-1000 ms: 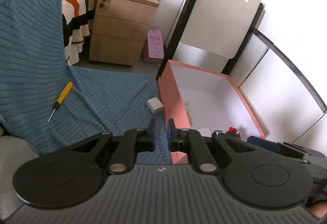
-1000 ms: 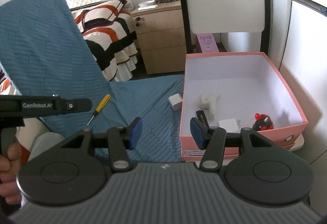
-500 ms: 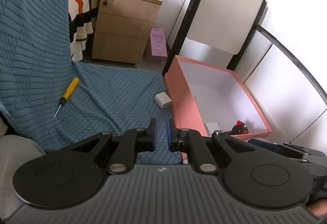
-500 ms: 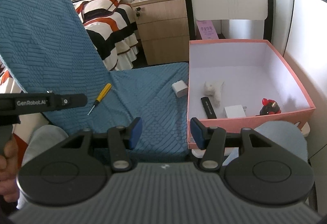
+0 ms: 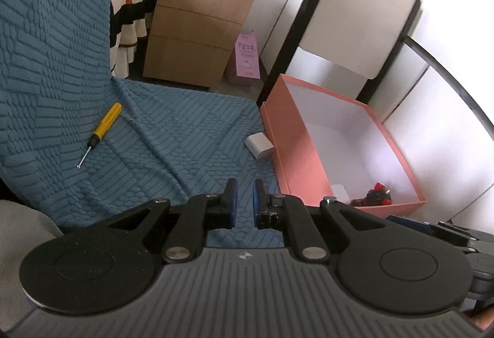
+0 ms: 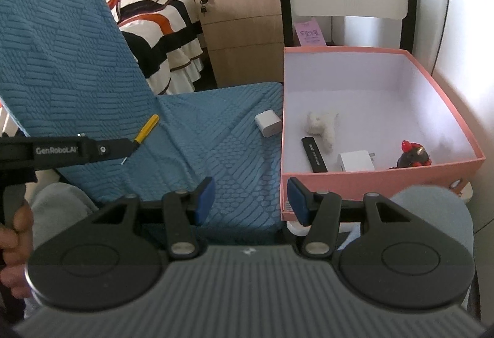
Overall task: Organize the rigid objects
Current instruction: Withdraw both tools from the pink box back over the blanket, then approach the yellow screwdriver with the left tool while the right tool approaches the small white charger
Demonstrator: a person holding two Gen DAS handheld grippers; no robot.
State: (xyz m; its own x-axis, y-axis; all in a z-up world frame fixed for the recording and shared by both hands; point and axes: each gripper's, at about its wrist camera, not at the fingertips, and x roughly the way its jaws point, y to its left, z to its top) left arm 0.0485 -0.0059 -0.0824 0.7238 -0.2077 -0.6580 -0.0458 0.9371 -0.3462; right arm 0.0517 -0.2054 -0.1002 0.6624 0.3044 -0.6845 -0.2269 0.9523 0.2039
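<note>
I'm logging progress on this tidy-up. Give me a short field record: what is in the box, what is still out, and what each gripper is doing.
container: pink box, open top
in box: white plush toy; black stick; white charger; red-black toy
still out on blue cover: white cube adapter, beside the box; yellow screwdriver
left gripper: nearly shut, empty
right gripper: open, empty

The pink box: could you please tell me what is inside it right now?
Inside the pink box lie a white fluffy toy, a black stick, a white charger and a red-and-black toy. Its near wall hides the floor strip right behind it.
</note>
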